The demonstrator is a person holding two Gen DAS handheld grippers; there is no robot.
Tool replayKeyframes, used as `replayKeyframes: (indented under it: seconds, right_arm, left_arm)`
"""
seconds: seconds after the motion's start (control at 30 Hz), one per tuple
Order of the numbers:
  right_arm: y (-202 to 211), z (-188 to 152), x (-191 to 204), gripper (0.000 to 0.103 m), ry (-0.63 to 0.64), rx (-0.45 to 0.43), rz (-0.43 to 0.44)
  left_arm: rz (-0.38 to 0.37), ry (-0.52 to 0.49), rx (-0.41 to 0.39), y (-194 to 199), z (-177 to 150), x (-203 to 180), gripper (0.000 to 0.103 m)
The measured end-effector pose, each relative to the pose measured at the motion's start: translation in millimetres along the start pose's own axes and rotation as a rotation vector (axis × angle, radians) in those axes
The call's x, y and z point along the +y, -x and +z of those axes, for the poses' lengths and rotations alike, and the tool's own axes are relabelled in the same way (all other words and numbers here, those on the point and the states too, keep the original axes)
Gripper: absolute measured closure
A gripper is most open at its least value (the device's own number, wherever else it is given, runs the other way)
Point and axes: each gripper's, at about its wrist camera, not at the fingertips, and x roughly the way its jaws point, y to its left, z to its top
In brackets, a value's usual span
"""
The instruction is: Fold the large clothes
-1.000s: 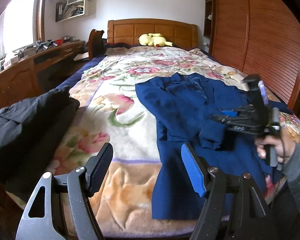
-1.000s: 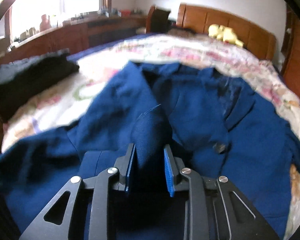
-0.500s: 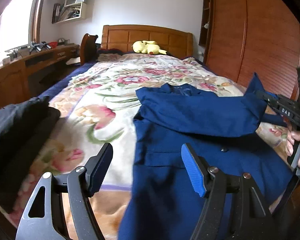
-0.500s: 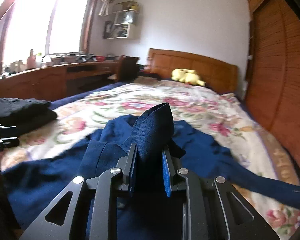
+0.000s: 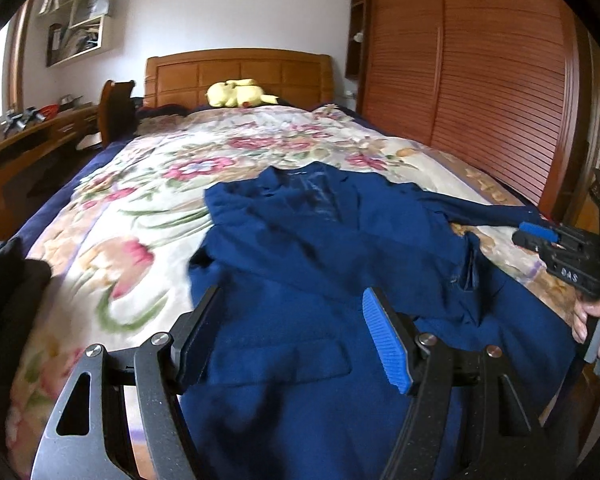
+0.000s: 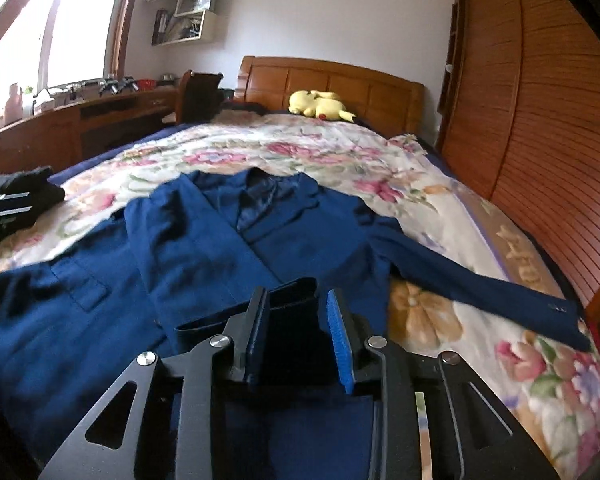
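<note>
A large blue jacket (image 5: 320, 248) lies front-up on the floral bedspread (image 5: 148, 184). One sleeve is folded across its chest; the other sleeve (image 6: 472, 284) stretches out to the right. My left gripper (image 5: 288, 332) is open and empty just above the jacket's lower part. My right gripper (image 6: 298, 332) has its jaws partly apart, with the cuff of the folded sleeve (image 6: 292, 288) lying loose between them. It also shows in the left wrist view (image 5: 540, 236) at the bed's right side.
A black garment (image 6: 12, 204) lies on the bed's left edge. A yellow plush toy (image 5: 240, 94) sits by the wooden headboard (image 5: 240, 72). A wooden wardrobe (image 5: 480, 80) lines the right side and a desk (image 6: 60, 128) the left.
My right gripper carried the sleeve across the jacket's chest, lowered it and opened its jaws. The jacket's far sleeve now lies spread out to the right. The left gripper stayed open.
</note>
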Motion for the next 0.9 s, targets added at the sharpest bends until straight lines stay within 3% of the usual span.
replayKeyframes:
  seconds: [0.13, 0.33, 0.5, 0.8, 0.9]
  right_arm:
    - [12, 9, -7, 0.059, 0.002, 0.028, 0.012]
    - [-2, 22, -18, 0.051, -0.013, 0.052, 0.045]
    - [-26, 21, -18, 0.051, -0.026, 0.117, 0.059]
    - [-79, -15, -31, 0.051, -0.041, 0.362, 0.098]
    - [-73, -12, -38, 0.051, -0.037, 0.351, 0.113]
  left_arm:
    - [-0.024, -0.01, 0.002, -15, 1, -13, 0.031]
    - [-0.037, -0.037, 0.02, -31, -6, -25, 0.031]
    - [-0.052, -0.051, 0.032, -38, -12, -31, 0.031]
    - [-0.066, -0.048, 0.038, -41, -17, -36, 0.031]
    - [-0.07, -0.049, 0.031, -40, -18, -38, 0.031]
